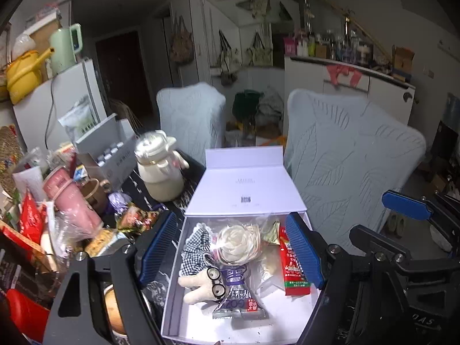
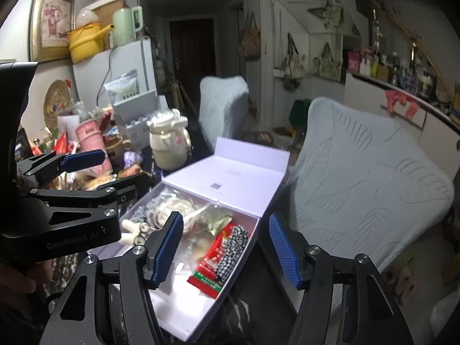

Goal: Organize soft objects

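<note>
Box [image 1: 293, 320], white with its lid flipped up and back, sits on the dark worktop [image 2: 253, 310] at the edge next to the pale chair [image 2: 373, 195]. Inside lie the soft things: a checked cloth [image 1: 195, 244], a cream fabric rose [image 1: 237, 243] in clear wrap, a small plush figure with glasses [image 1: 201, 284], a silver-purple packet [image 1: 237, 296] and a red packet [image 1: 293, 270] along the right wall. Left gripper [image 1: 230, 250] hovers over the box, fingers wide and holding nothing. Right gripper [image 2: 227, 247] hangs over the box's right wall, fingers wide as well.
</note>
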Available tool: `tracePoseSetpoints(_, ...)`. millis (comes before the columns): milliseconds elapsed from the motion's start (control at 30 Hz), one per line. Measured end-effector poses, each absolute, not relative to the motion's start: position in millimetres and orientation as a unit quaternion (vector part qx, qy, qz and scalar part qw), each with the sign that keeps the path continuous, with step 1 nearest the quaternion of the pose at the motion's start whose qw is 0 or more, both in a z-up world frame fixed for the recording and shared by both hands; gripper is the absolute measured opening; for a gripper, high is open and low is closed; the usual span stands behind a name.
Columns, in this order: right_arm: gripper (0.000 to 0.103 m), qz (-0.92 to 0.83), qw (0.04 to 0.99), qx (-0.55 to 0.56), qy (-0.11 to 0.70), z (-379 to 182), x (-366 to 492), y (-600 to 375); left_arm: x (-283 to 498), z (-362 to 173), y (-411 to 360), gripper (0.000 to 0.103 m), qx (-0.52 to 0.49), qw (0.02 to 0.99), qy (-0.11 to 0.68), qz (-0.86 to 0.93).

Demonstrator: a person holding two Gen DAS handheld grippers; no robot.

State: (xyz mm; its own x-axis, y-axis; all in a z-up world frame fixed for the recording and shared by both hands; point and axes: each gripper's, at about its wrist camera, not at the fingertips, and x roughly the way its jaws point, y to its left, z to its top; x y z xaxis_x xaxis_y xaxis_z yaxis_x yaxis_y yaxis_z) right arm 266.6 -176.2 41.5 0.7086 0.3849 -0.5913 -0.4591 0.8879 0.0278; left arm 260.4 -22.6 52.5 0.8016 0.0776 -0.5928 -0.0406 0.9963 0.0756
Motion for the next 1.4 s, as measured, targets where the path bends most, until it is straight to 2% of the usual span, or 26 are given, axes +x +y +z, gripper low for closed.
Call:
tracePoseSetpoints(500, 0.073, 0.227, 0.945, -0.061, 0.229, 99, 184, -187, 175, 100, -30, 0.079, 0.030, 0.967, 0.251, 0.031)
tracePoseSetpoints(633, 0.074, 0.222, 0.949, -0.064, 0.216, 107, 163, -189, 150, 104, -29, 0.085, 0.028, 0.971, 0.236, 0.032)
tracePoseSetpoints(733, 0.077, 0.222, 0.951, -0.062, 0.207, 110, 147, -191, 132, 107, -30, 0.097, 0.028, 0.973, 0.228, 0.034)
tracePoseSetpoints(867, 0.082, 0.220, 0.952, -0.060, 0.204, 110, 128, -193, 108, 110, -30, 0.099, 0.025, 0.976, 0.215, 0.040)
tracePoseSetpoints(1400, 0.082, 0.217, 0.945, -0.025, 0.243, 78, 85, -202, 55, 79, -24, 0.100, -0.001, 0.968, 0.251, 0.029)
